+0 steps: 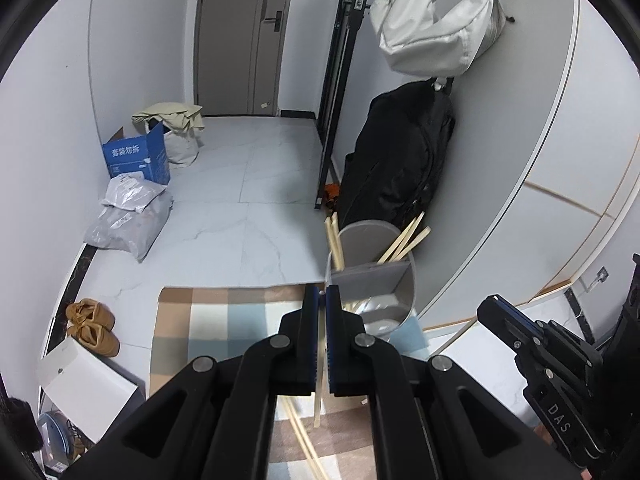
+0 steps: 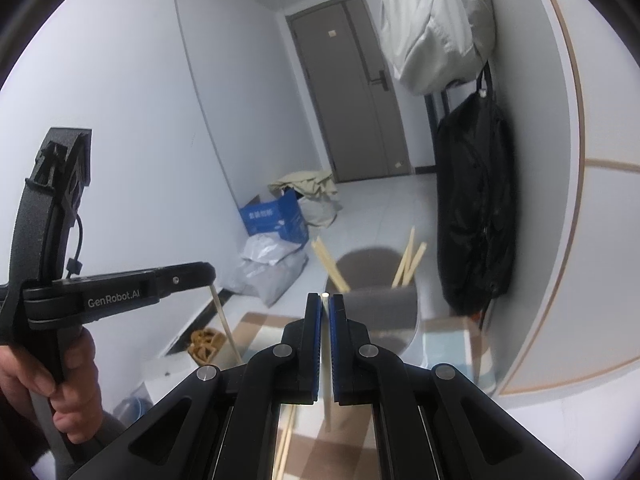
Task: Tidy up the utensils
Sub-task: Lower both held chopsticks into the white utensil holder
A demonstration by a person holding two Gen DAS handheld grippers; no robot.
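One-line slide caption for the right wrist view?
Right gripper shut on a chopstick, facing the grey divided holder; left gripper grips another chopstick.

The chopsticks (image 1: pixel 404 240) looked like pale, matt wood, standing in a smooth grey plastic holder (image 1: pixel 372 276) at centre right. Beneath lay a soft woven checked cloth (image 1: pixel 224 320). The floor (image 1: pixel 248 208) was glossy marble-look tile.

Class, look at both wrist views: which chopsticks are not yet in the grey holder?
The two held in the fingers: one in the left gripper, one in the right gripper. The other chopsticks stand in the holder.
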